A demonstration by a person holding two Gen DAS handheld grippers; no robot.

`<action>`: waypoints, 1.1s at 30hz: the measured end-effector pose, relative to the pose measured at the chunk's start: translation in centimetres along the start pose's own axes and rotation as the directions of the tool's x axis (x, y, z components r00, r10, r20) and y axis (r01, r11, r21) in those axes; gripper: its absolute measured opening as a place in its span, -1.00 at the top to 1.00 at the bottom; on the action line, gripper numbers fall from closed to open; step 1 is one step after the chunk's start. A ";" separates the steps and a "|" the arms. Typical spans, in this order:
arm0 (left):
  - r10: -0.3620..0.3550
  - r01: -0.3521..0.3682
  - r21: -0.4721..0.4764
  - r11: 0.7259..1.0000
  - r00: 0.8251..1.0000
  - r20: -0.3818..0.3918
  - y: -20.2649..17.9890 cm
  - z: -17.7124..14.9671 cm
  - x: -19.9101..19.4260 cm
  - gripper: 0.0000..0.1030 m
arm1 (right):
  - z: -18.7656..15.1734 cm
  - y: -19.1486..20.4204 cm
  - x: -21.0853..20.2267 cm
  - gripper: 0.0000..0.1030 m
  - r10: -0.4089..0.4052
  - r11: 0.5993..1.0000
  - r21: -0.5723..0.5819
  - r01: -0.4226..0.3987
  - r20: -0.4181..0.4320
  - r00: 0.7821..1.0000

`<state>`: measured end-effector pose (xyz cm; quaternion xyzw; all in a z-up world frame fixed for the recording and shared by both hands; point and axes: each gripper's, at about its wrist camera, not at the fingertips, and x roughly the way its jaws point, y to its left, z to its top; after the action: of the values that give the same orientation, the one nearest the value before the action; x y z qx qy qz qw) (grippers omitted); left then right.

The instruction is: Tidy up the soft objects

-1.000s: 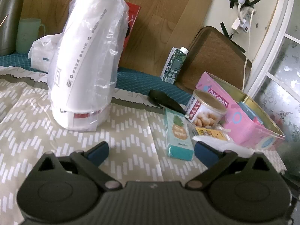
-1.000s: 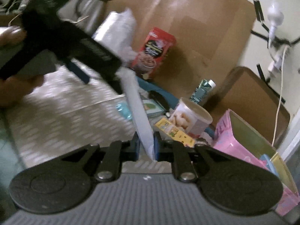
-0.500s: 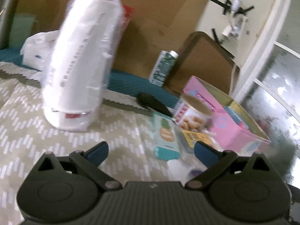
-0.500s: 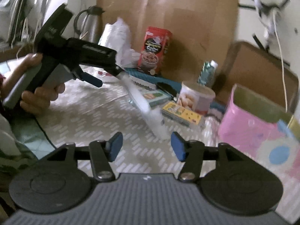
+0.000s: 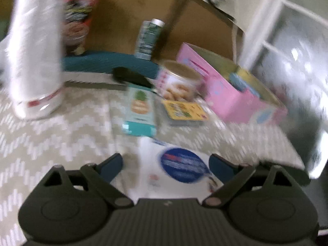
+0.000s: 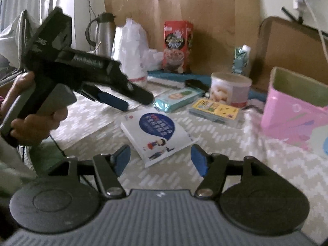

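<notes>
1. Both jaws wide, holding nothing: your left gripper [image 5: 166, 162] and right gripper [image 6: 161, 158] each frame the white pack [image 6: 155, 132], lying flat on the tablecloth [image 6: 235, 160] between and just ahead of the fingers.
2. Progress, my read: early. Pink box [image 6: 295, 110], right of the jaws, holds something blue; blur hides what.
3. Loose count, beyond the jaws: one white pack, one teal pack [image 6: 176, 98], one yellow pack [image 6: 215, 107], one tin [image 6: 230, 88].

The left hand-held gripper [image 5: 165, 163], black with blue pads, is spread wide, gripped by a bare hand [image 6: 33, 121], while the right hand-held gripper [image 6: 160, 158] likewise gapes, holding nothing.
</notes>
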<state>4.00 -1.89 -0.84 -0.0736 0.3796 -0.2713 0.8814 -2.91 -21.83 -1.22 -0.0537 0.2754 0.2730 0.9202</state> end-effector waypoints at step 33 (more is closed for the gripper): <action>-0.057 0.028 0.261 0.965 0.993 0.101 -15.6 12.1 11.2 -0.65 | 2.0 -17.3 -2.8 -0.14 -0.656 0.739 0.335 0.584 0.159 0.738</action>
<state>12.28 -21.93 5.83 0.0197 0.2910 -0.3331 0.8966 5.25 -37.27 1.11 0.0167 0.1486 -0.0866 0.9849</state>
